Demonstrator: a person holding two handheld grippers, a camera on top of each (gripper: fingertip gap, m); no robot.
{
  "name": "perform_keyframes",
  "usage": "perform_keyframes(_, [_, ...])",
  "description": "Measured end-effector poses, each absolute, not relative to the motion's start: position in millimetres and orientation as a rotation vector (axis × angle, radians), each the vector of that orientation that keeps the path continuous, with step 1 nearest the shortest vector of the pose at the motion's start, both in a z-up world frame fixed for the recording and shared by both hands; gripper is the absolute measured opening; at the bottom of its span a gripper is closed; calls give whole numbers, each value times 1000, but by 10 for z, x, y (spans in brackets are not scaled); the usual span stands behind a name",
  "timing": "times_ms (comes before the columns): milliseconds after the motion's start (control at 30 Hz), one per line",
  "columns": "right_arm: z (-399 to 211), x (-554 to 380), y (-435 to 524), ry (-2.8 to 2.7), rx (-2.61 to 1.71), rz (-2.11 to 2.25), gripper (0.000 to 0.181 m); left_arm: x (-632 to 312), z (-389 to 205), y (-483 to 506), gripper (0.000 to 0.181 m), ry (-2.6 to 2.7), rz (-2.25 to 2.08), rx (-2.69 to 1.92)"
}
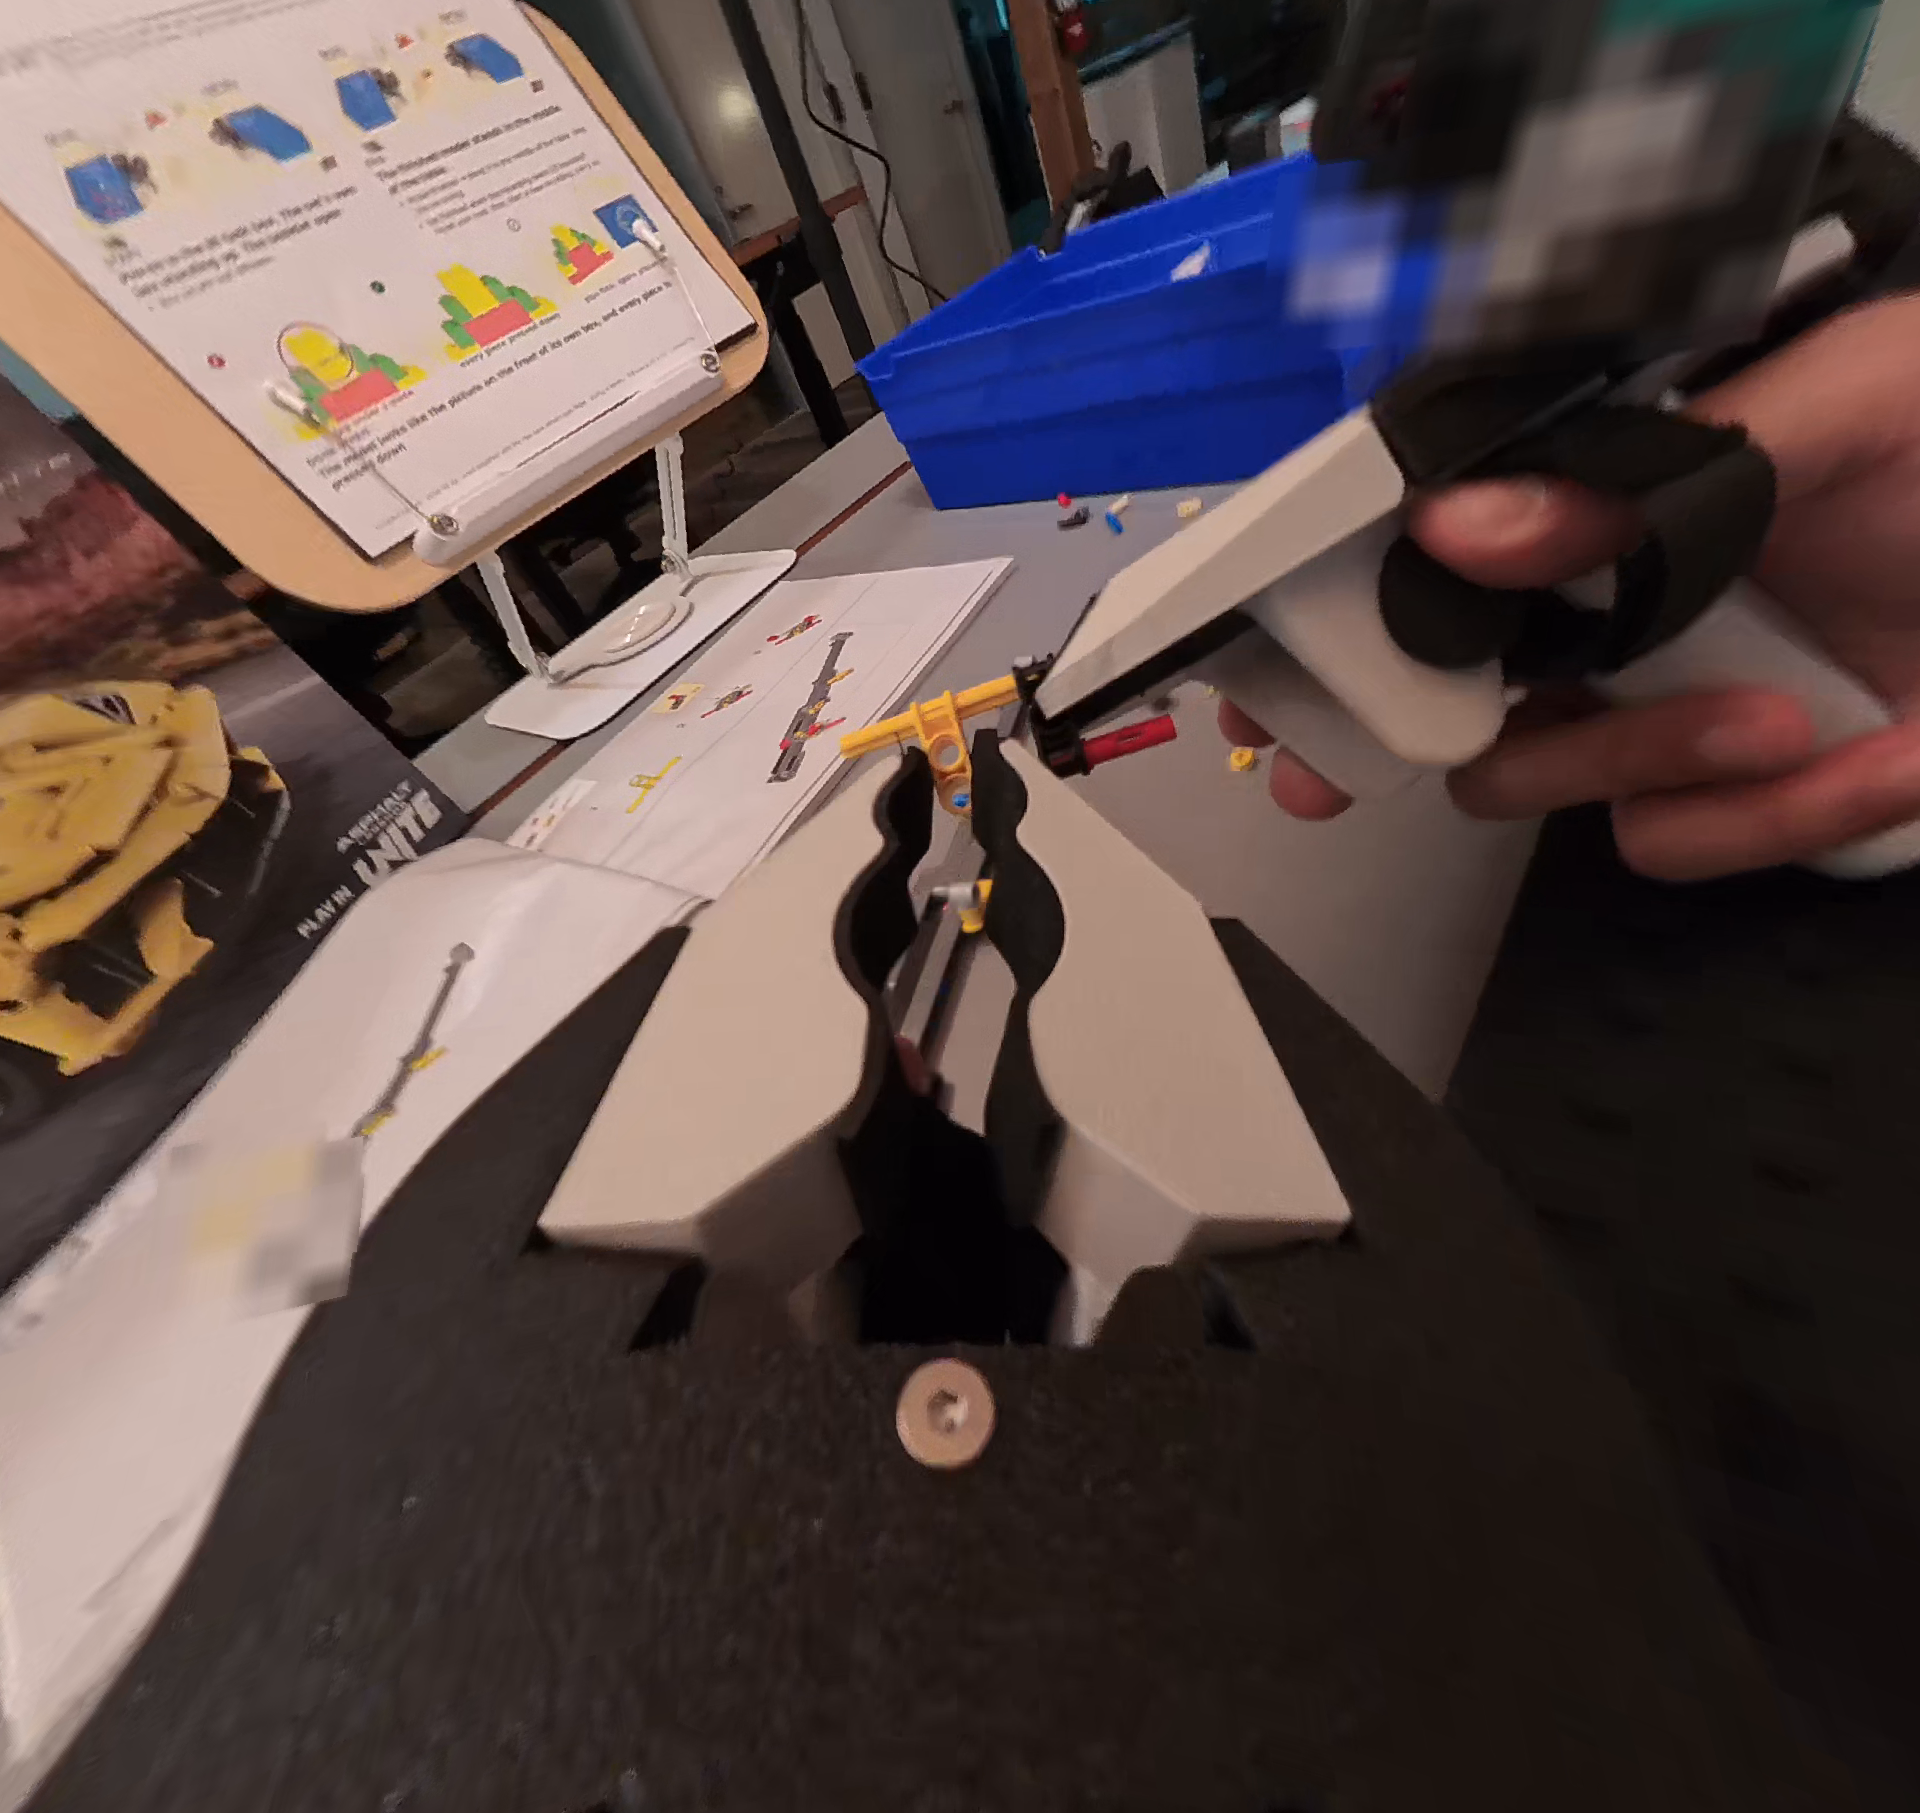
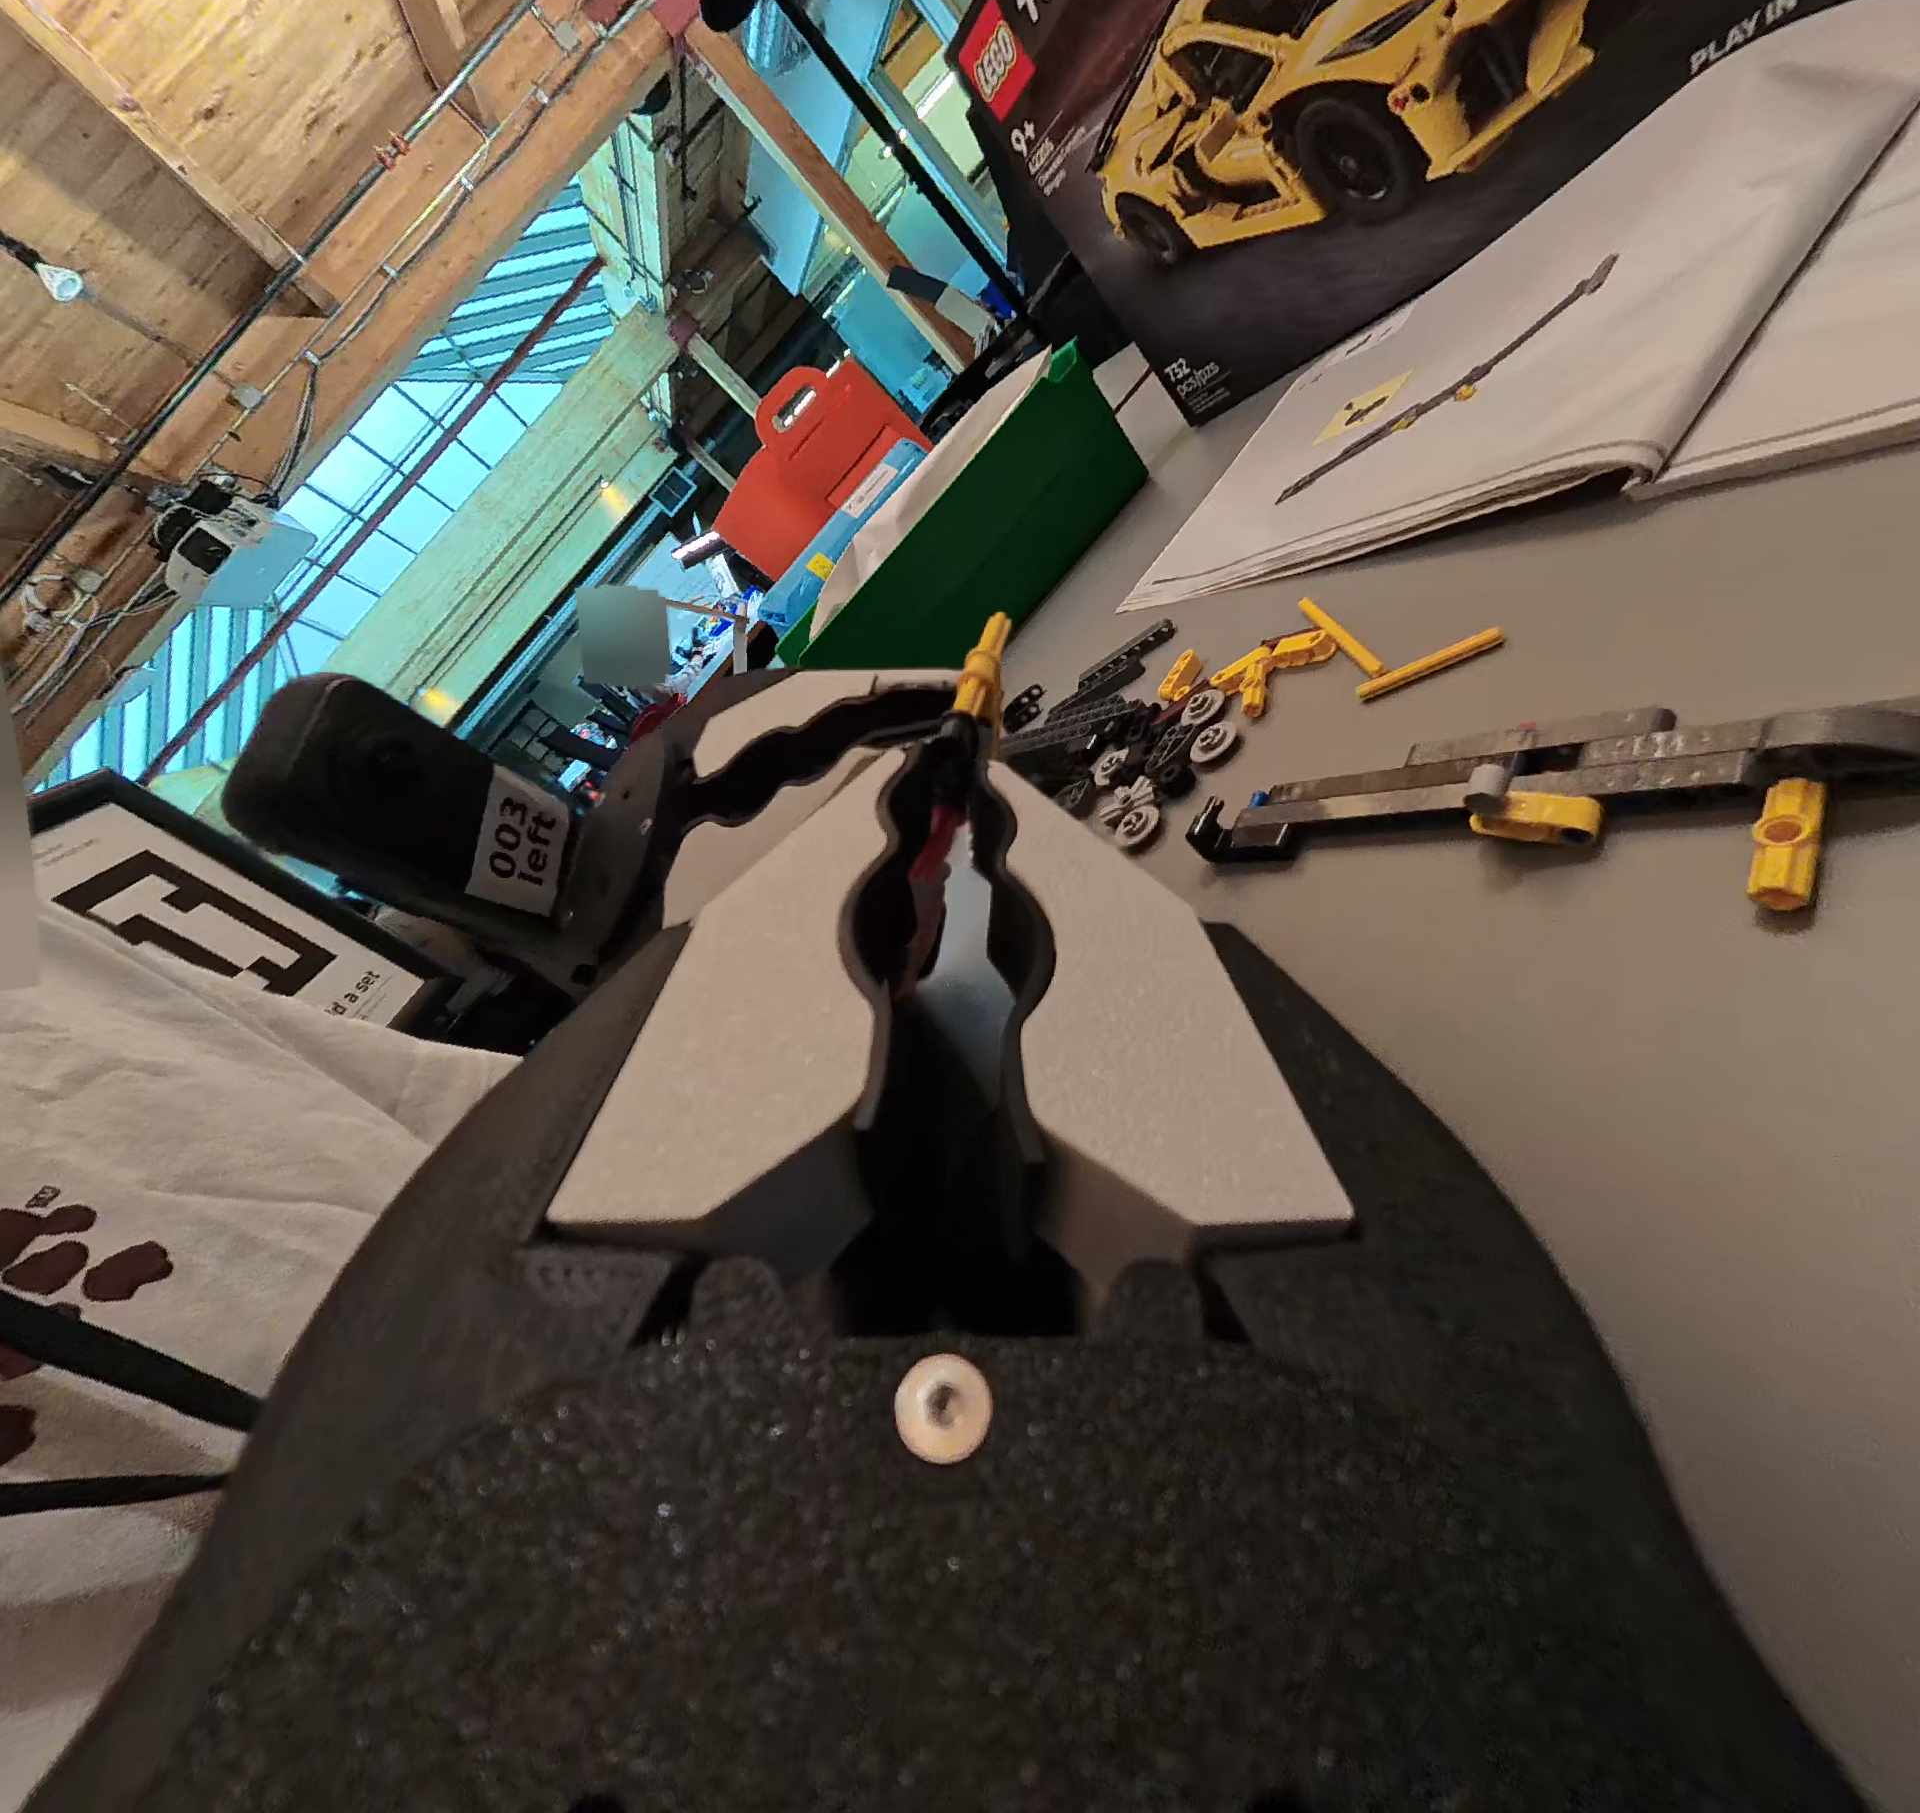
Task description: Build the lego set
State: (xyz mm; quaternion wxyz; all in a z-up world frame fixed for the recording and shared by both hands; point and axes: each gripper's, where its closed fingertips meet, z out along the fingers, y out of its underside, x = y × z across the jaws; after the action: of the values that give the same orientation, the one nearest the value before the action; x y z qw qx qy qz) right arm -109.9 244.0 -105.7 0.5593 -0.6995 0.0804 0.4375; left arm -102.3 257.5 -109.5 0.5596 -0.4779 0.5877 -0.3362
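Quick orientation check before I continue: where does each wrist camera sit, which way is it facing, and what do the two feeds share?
Left wrist view: on the left gripper, facing across the table to the instruction stand and blue bin; a hand shows.
Right wrist view: on the right gripper, rolled sideways, low over the table; no hand shows.
Shared: yellow connector, red axle, set box, booklet.

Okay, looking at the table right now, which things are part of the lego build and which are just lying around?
Part of the build:
- yellow connector piece in the left gripper
- red pin in the right gripper
- grey beam assembly
- loose parts pile
- instruction booklet

Lying about:
- blue bin
- green bin
- set box
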Motion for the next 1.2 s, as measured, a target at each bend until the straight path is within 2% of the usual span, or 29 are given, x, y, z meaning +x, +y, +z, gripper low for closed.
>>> perform_keyframes(500, [-1143, -1195, 2437, 166, -1717, 1071, 6, -1094, -1180, 2556, 6, 1503, -740, -1019])
perform_keyframes(633, [-1069, -1209, 2446, 107, -1681, 1028, 7, -1090, -1105, 2564, 6, 1439, -942, -1117])
perform_keyframes(667, [-1030, -1220, 2433, 72, -1663, 1029, 10, -1093, -1086, 2557, 6, 1424, -1012, -1145])
perform_keyframes(733, [-923, -1237, 2404, -3, -1605, 1045, 28, -1105, -1045, 2570, 6, 1382, -1101, -1189])
perform_keyframes(833, [-776, -1187, 2380, -85, -1505, 1029, 30, -1132, -974, 2582, 6, 1323, -1226, -1226])
perform_keyframes(1033, [-663, -1319, 2464, -205, -1460, 1091, 54, -1205, -719, 2477, 6, 1174, -1626, -1238])
perform_keyframes(1200, [-577, -1453, 2517, -250, -1428, 1194, 56, -1281, -590, 2423, 6, 1117, -1863, -1213])
